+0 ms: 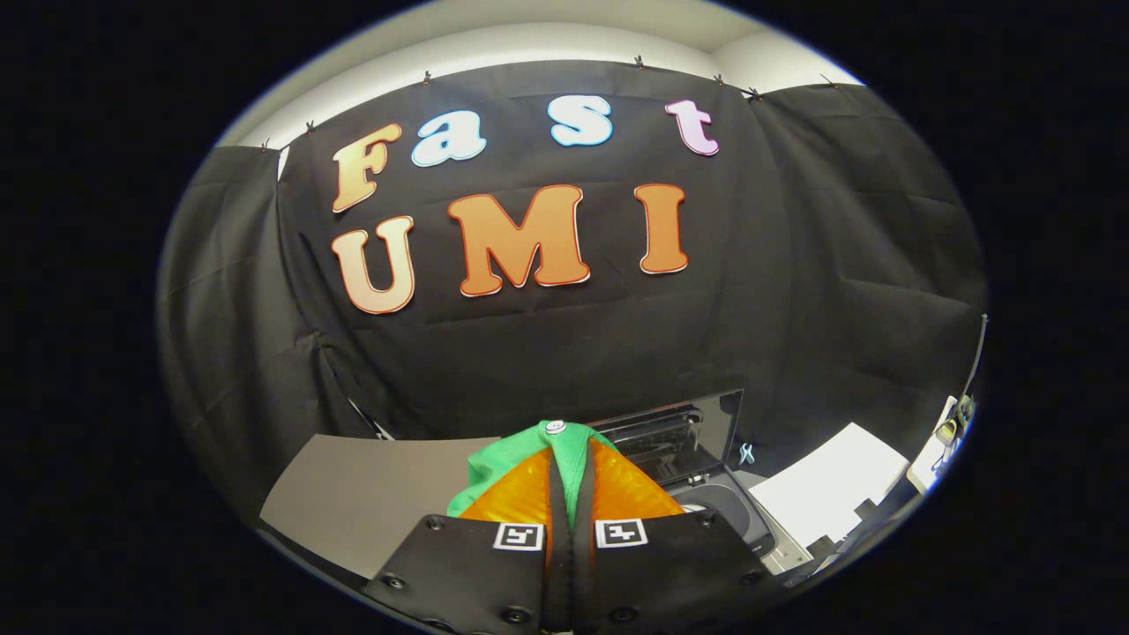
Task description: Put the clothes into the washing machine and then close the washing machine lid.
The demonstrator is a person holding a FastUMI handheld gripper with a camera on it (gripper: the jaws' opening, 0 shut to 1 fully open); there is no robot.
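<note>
Gripper [569,459] of yours is clamped on the green garment [512,454]. Washing machine [736,516] sits just beyond, lid [684,432] raised.

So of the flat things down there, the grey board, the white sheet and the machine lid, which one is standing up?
The dark lid: it stands upright behind the washer's open tub. The grey board and white sheet lie flat. The gripper pinches green cloth.
</note>
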